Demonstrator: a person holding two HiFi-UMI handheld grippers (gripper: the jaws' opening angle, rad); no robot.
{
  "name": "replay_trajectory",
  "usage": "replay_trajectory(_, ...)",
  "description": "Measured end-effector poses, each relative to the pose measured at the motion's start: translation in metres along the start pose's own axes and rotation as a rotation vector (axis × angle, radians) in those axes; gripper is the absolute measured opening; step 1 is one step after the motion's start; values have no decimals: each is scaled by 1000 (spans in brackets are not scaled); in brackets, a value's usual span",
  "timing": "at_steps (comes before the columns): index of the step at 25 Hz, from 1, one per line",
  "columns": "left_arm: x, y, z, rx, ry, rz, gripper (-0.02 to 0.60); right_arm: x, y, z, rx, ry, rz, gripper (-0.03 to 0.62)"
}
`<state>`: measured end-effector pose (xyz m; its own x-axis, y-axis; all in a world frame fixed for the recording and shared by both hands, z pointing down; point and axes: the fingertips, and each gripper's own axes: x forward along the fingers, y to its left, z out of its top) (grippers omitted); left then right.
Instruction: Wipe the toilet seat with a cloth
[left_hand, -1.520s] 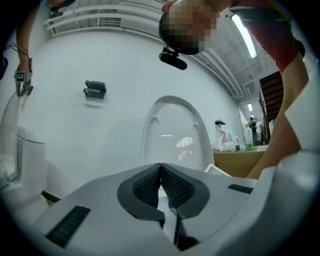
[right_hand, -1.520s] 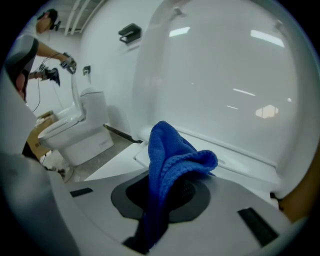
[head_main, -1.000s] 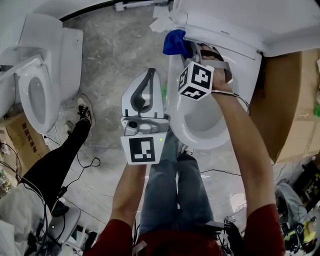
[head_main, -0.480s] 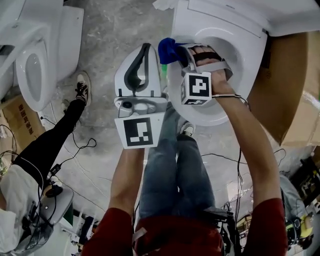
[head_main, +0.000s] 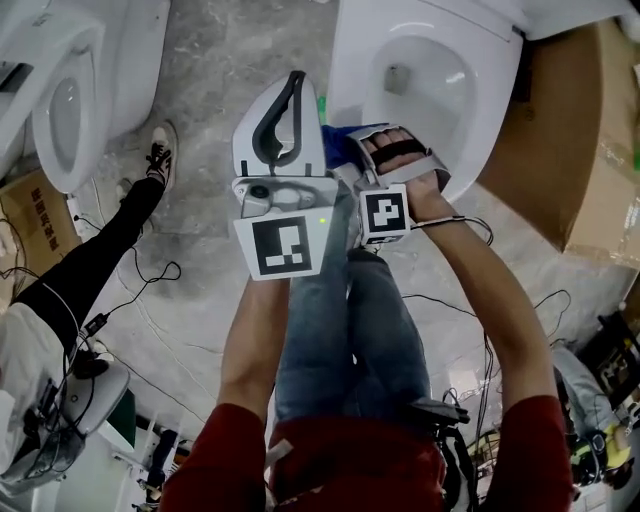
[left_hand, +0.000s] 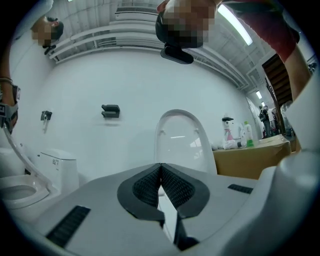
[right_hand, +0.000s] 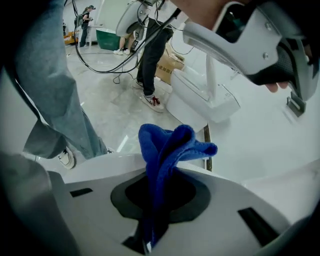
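Observation:
The white toilet (head_main: 352, 60) stands at the top right of the head view, its seat rim circling the bowl. My right gripper (head_main: 345, 150) is at the front left of that rim, shut on a blue cloth (head_main: 338, 143). In the right gripper view the cloth (right_hand: 167, 150) stands up, folded between the jaws of the right gripper (right_hand: 157, 185). My left gripper (head_main: 293, 85) hovers just left of the bowl. It is shut and empty, and in its own view the left gripper (left_hand: 160, 167) points at a raised toilet lid (left_hand: 179, 140).
A second toilet (head_main: 60, 110) stands at the top left, with a person's black-clad leg and sneaker (head_main: 160, 155) beside it. A cardboard box (head_main: 560, 130) flanks the toilet on the right. Cables (head_main: 150, 300) trail over the grey floor. My legs in jeans (head_main: 340, 330) are below the grippers.
The right gripper has carried the cloth from the back left of the seat, along the left rim, to the front. The left gripper stayed beside the bowl, still shut.

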<state>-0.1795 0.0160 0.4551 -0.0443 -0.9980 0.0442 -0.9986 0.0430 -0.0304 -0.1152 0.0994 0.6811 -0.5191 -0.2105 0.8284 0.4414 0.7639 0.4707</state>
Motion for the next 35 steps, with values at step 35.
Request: replay_trajectory(35, -39, -132, 10, 12, -6, -164, 17, -110, 119, -124, 1655, 125, -48, 60)
